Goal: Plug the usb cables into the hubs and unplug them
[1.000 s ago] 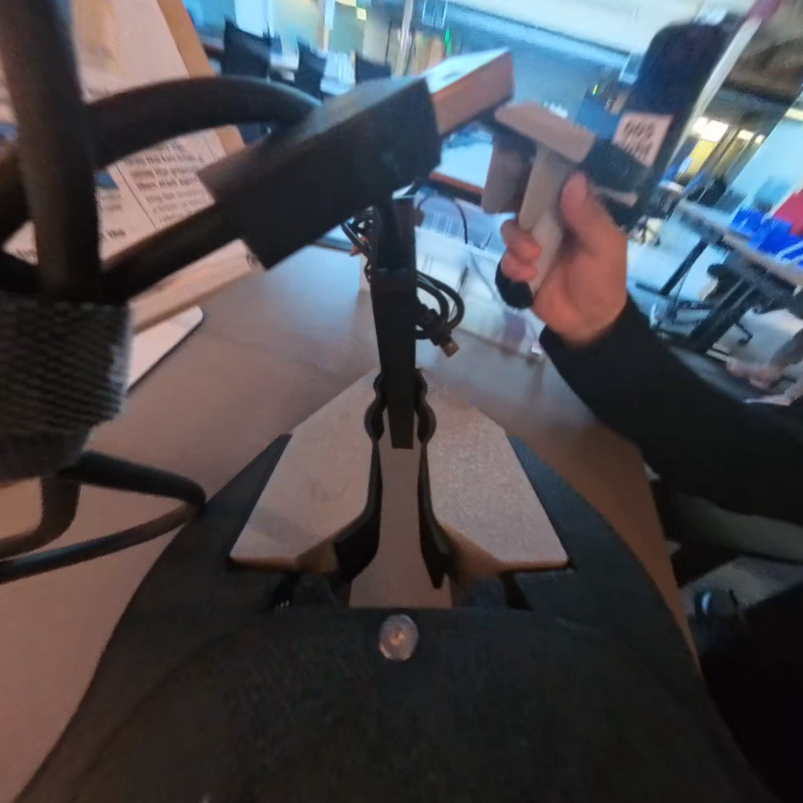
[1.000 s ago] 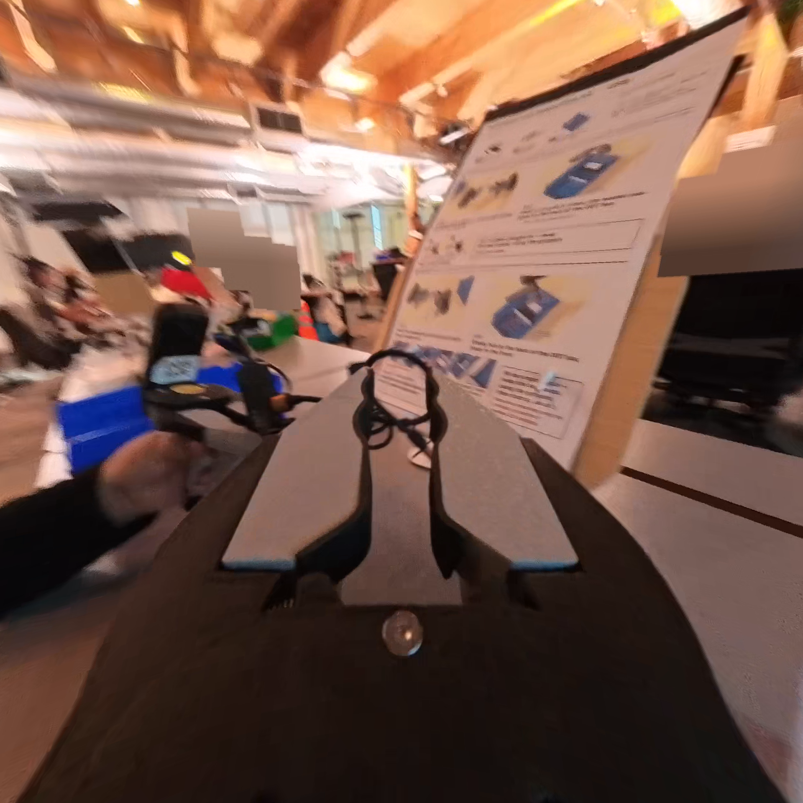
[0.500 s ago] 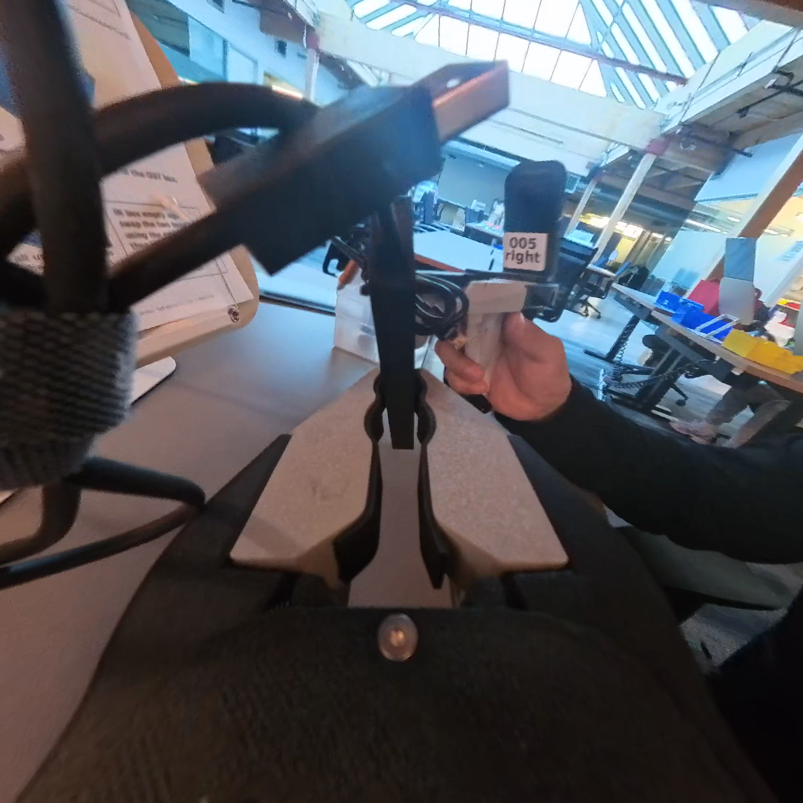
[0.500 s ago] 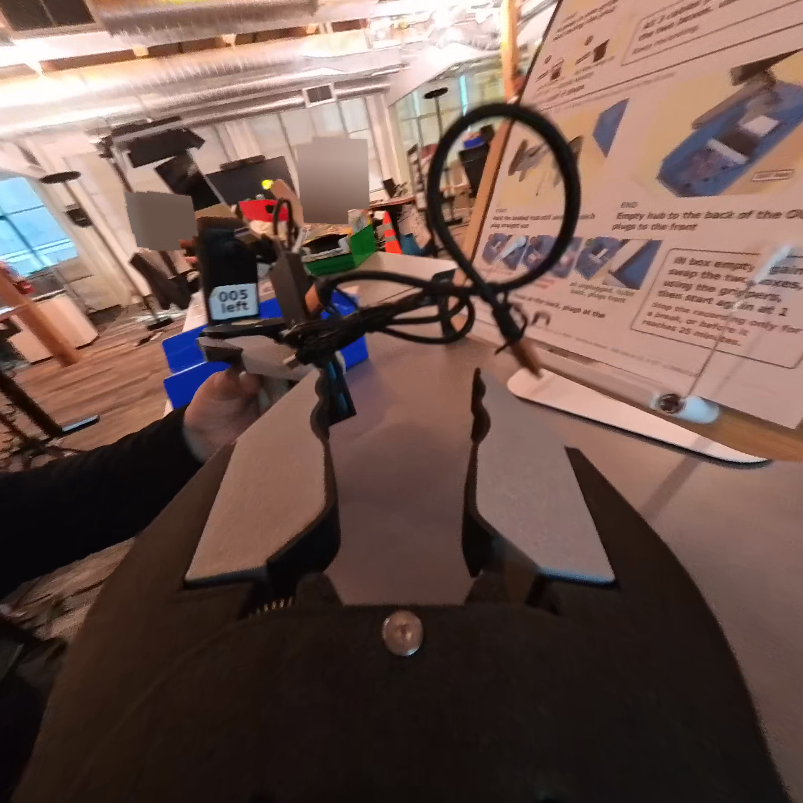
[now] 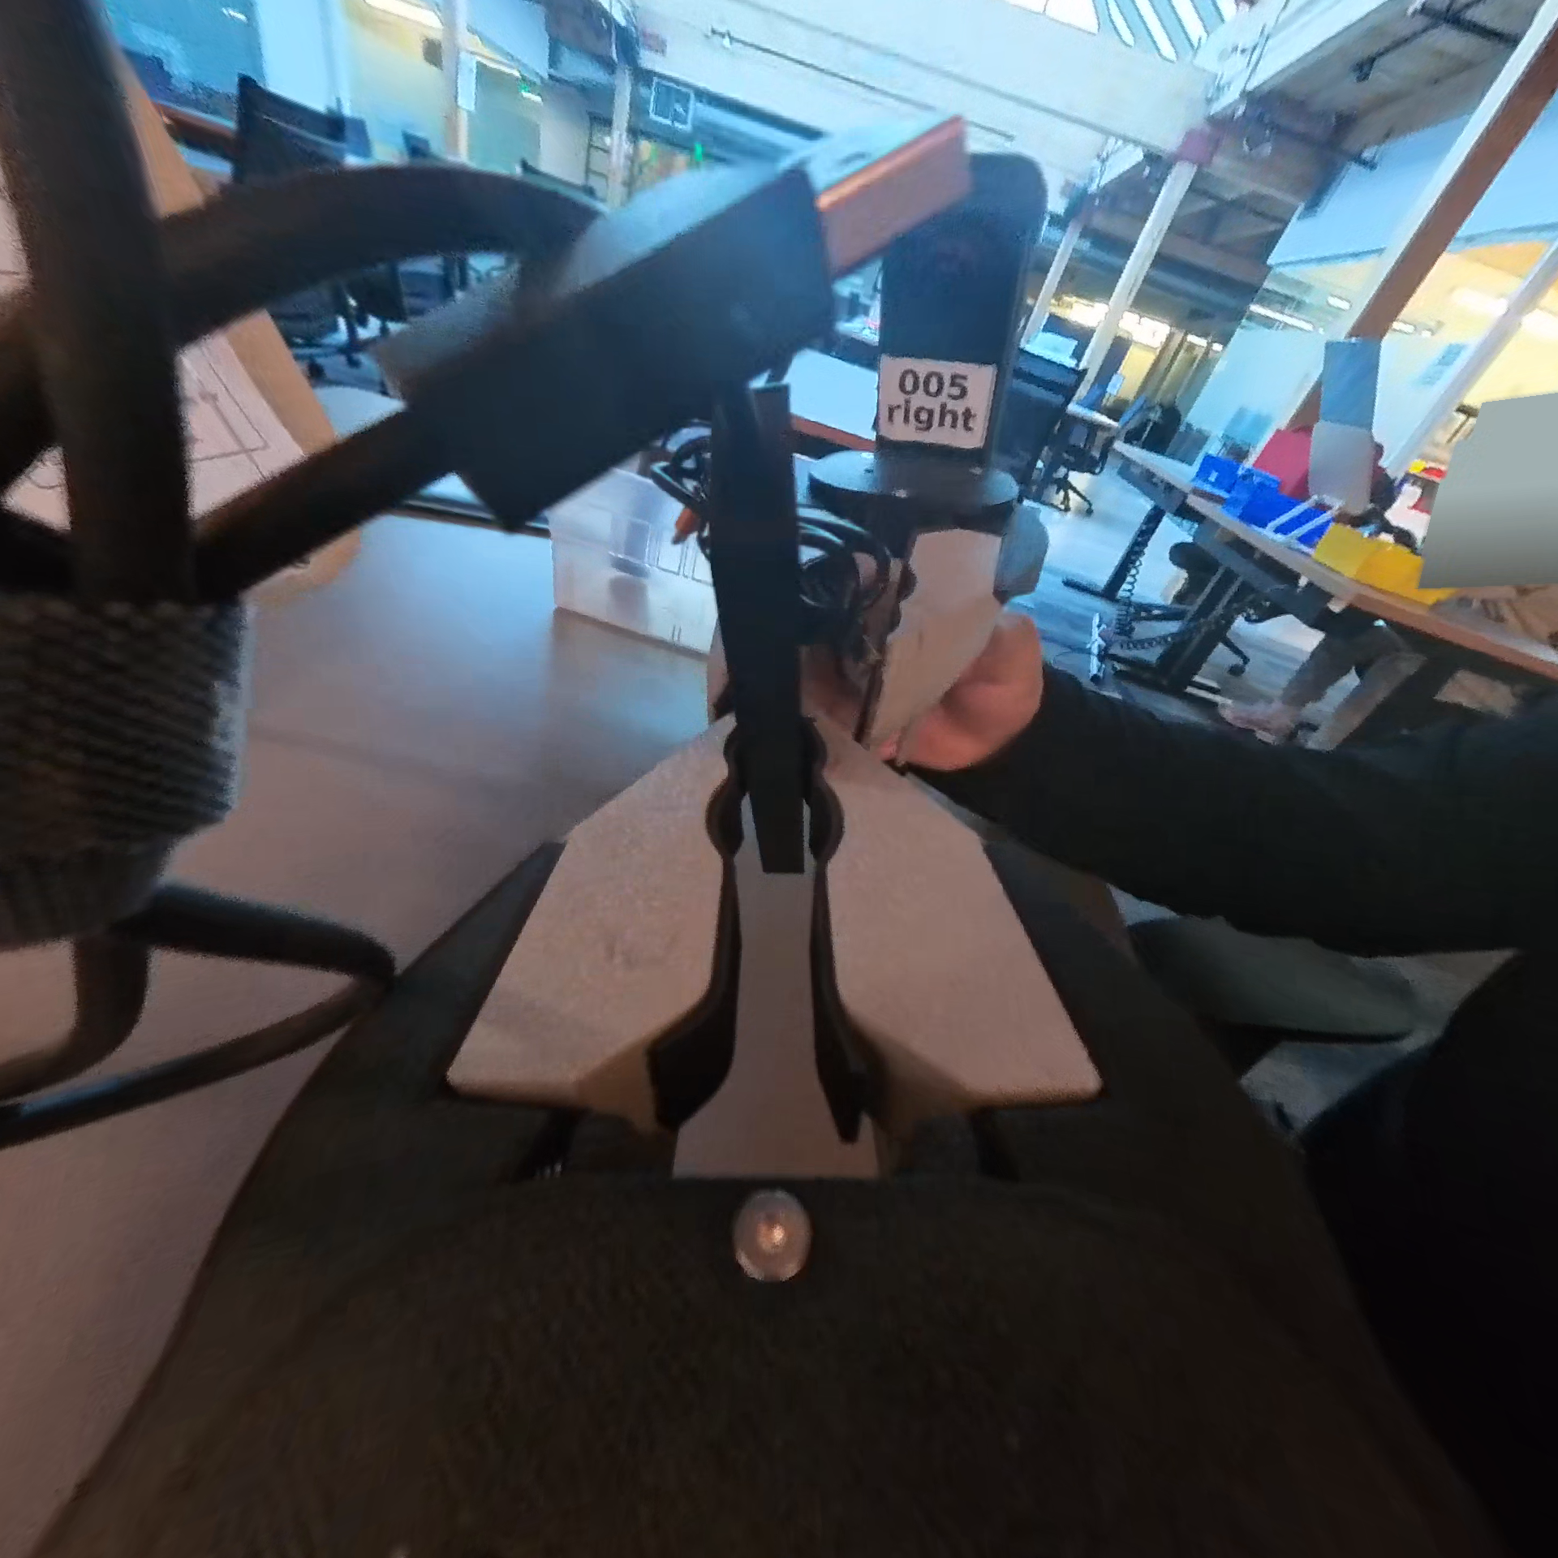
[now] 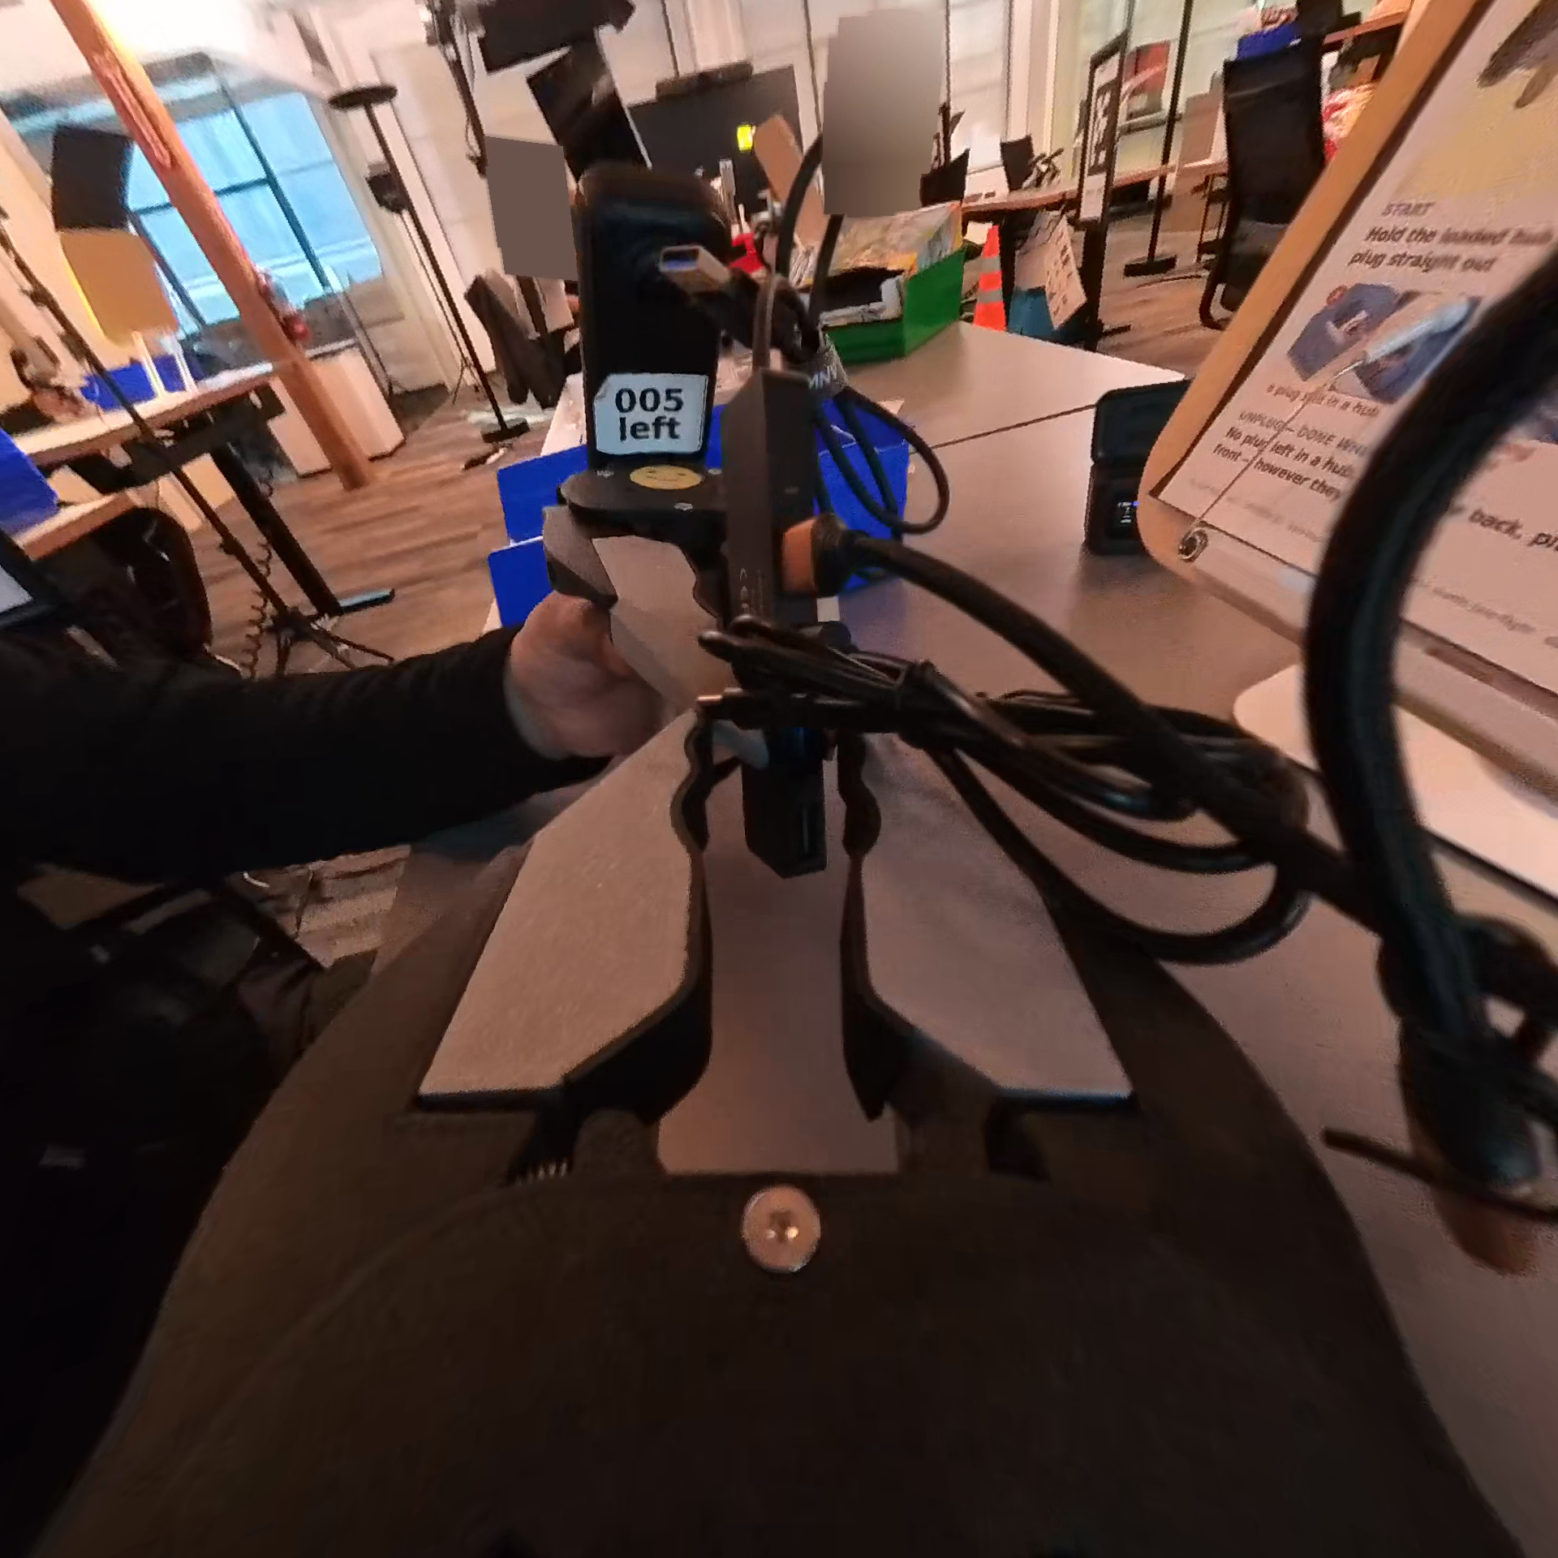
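My left gripper (image 5: 771, 784) is shut on a slim black USB hub (image 5: 759, 607) and holds it upright above the table. A thick black cable with an orange-collared plug (image 6: 809, 556) sits in the hub's side. A bundle of thin black cable (image 6: 969, 717) hangs across the hub. My right gripper (image 6: 771, 784) faces the left one. Its jaws stand partly open on either side of a black block with a blue part (image 6: 784, 818) at the hub's near end, with a small gap on each side. I cannot tell whether that block is a plug.
A tilted instruction board (image 6: 1391, 337) stands on the brown table (image 5: 438, 674) to the right of the right gripper. A small black device (image 6: 1121, 472) and blue bins (image 6: 539, 506) lie beyond. A clear plastic box (image 5: 624, 573) sits behind the hub. Left and right tips are no more than a few centimetres apart.
My right gripper let go of the thin cable bundle, opened wide, moved in to the left gripper and narrowed around the hub's near end. The left gripper kept its hold.
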Tool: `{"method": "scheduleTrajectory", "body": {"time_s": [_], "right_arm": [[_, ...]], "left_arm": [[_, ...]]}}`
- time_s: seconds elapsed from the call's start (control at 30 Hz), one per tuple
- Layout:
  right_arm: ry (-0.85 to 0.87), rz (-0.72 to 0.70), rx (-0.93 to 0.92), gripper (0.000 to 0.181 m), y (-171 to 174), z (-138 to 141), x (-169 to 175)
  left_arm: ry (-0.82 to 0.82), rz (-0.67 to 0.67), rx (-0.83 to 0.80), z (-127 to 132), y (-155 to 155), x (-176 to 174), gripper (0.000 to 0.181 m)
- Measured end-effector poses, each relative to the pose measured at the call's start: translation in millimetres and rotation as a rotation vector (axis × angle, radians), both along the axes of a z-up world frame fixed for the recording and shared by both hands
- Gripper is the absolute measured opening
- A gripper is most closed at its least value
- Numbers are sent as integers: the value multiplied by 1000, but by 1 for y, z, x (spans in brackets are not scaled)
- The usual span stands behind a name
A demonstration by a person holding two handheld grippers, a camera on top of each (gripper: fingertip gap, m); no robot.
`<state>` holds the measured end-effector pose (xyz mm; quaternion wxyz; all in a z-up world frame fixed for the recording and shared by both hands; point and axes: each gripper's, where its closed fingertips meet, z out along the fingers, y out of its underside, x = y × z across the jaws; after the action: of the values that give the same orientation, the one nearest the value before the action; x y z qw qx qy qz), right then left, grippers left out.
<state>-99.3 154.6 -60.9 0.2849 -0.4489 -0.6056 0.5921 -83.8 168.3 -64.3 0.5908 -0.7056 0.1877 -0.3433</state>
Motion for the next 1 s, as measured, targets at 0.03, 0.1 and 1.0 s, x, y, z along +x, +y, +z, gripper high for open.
{"method": "scheduleTrajectory", "body": {"time_s": [0.03,0.1,1.0], "right_arm": [[-3,5,13,26,-1,0,1],[-14,17,36,25,-1,-1,4],[-44,86,25,9,-6,-9,7]], "left_arm": [[11,-2,6,0,0,1,8],[34,-9,10,0,-2,3,9],[90,27,108,12,-5,6,13]]}}
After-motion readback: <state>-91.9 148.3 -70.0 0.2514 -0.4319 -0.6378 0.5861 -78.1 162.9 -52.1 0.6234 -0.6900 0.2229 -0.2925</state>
